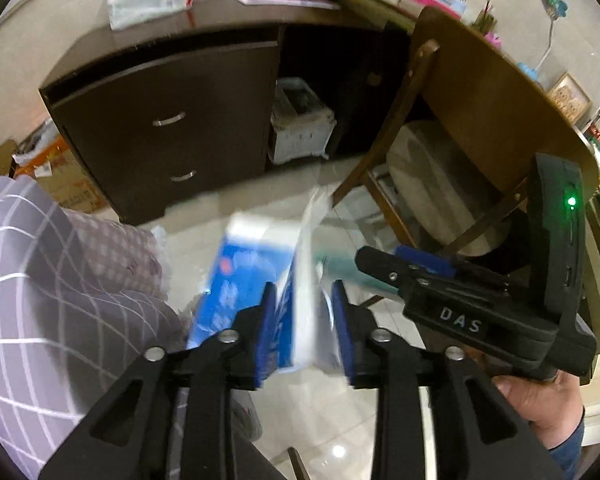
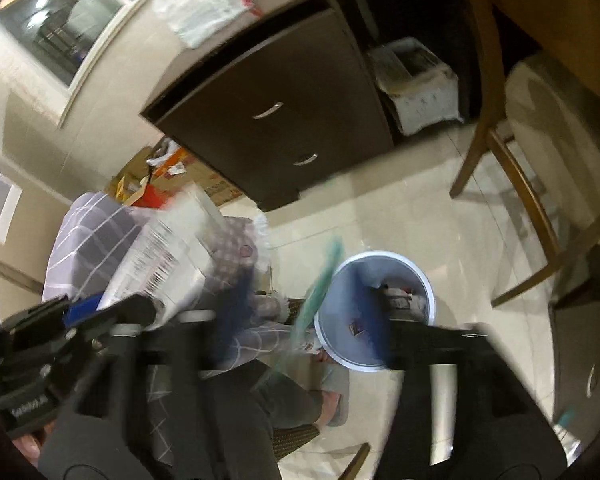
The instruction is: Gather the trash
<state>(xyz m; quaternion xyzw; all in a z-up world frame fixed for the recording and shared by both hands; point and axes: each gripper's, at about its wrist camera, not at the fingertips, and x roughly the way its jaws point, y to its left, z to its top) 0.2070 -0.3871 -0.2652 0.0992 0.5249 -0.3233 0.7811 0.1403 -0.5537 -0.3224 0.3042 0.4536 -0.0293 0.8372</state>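
Carton [image 1: 244, 276], blue and white, blurred

- Two grippers — left gripper [image 1: 304, 320] and right gripper [image 2: 306, 316].
- One blue-and-white carton [image 1: 252, 276], blurred.
- One green wrapper [image 2: 320, 284], blurred.
- One blue bin [image 2: 376, 308].
- One dark cabinet [image 1: 168, 120] — two drawer handles.
- One wooden chair [image 1: 432, 184].
- One white basket [image 1: 300, 124].
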